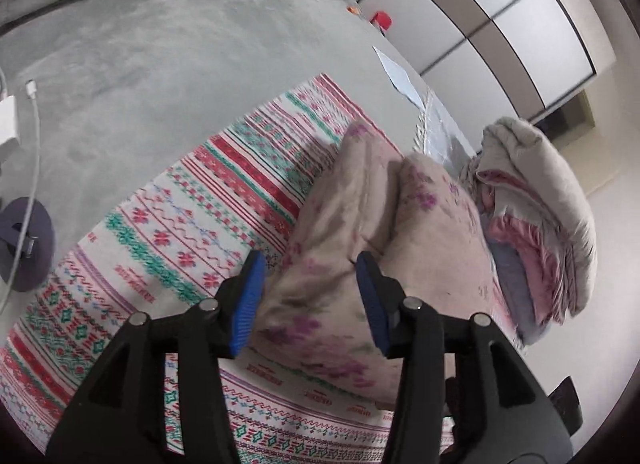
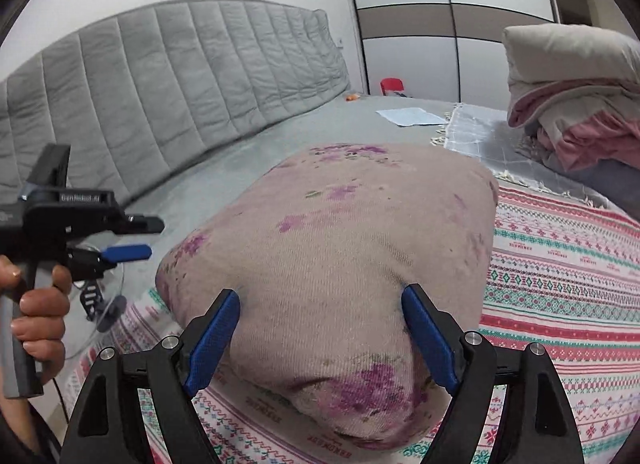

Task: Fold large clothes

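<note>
A: Checking jaws first. Right gripper (image 2: 320, 320) wide open, pads either side of the folded floral blanket (image 2: 340, 248), nothing clamped. We call it straddling, not gripping.

B: Left gripper (image 1: 310, 296)? Also open in its own view, jaws apart, blanket bundle just ahead between them; contact we cannot tell.

A: Blanket sits on the striped sheet (image 1: 160, 232) on the bed (image 1: 180, 64), clothes pile (image 1: 536, 200) just beyond it.

B: Its long axis runs away from the right jaws toward the headboard (image 2: 160, 76). Right hand looks nearer; likely it closes first.
</note>
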`<state>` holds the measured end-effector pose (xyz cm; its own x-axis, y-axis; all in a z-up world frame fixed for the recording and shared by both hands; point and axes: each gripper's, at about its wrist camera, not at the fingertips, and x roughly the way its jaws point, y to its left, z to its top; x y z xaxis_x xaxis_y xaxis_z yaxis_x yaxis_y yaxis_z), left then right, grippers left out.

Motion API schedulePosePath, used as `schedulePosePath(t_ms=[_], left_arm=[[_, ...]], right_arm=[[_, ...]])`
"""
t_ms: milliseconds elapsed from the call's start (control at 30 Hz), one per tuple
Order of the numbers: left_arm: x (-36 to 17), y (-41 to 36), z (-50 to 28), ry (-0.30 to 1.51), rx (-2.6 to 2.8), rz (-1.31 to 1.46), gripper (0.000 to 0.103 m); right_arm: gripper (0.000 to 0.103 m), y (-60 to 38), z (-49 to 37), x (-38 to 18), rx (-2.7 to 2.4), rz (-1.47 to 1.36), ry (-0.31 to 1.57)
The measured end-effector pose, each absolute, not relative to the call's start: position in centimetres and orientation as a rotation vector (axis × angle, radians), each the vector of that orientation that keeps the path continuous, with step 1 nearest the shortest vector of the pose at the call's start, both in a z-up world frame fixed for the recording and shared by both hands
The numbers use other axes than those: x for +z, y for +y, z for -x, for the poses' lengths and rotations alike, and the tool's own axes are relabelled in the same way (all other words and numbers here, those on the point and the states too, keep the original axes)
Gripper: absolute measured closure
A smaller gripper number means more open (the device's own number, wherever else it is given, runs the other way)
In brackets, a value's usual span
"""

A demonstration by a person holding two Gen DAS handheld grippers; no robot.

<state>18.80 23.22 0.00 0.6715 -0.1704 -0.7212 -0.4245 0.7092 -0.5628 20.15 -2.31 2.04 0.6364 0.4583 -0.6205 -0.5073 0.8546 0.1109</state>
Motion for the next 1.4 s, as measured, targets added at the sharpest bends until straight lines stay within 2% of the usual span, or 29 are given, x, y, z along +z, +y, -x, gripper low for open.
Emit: schedulePosePath(t_ms=[167,267,500,600,667,733,967,1100,1400], left_arm=[[-1.4,20.0,-21.2,0.896,0.113,0.704,0.053],[-2.1,18.8,-22.0,0.903,0.11,0.64,0.047],[-2.3,17.1,-22.8,0.922,0.115,0.531,0.047],[-2.6,17.6,-23.1,0.929,0.099,0.563,0.046],[-2.6,17.6,-23.2,0.93,0.098,0.569,0.046],[-2.6,17.4,-23.2,0.928,0.103,0.562,0.045],[-3.9,16.9,-23.7,0.958,0.172,0.478,0.043],[-4.3,16.5,-23.3,0.944,0.179,0.453,0.042],[-4.1,17.2,-23.2,0.939,0.144,0.51,0.039]], right_arm=[[0.018,-1.0,-19.8,0.8,0.554,0.168,0.706],[0.018,-2.3,-20.6,0.8,0.573,0.127,0.722],[0.02,-4.9,-20.6,2.5,0.585,0.06,0.707],[0.036,-7.8,-21.2,4.1,0.599,-0.121,0.707],[0.061,-9.0,-22.1,4.7,0.562,-0.187,0.737],[0.07,-8.6,-22.9,4.5,0.545,-0.168,0.777],[0.07,-5.2,-23.1,0.0,0.504,-0.074,0.82],[0.07,-3.6,-21.4,-1.6,0.423,0.057,0.766],[0.067,-6.8,-25.3,4.5,0.482,-0.081,0.829]])
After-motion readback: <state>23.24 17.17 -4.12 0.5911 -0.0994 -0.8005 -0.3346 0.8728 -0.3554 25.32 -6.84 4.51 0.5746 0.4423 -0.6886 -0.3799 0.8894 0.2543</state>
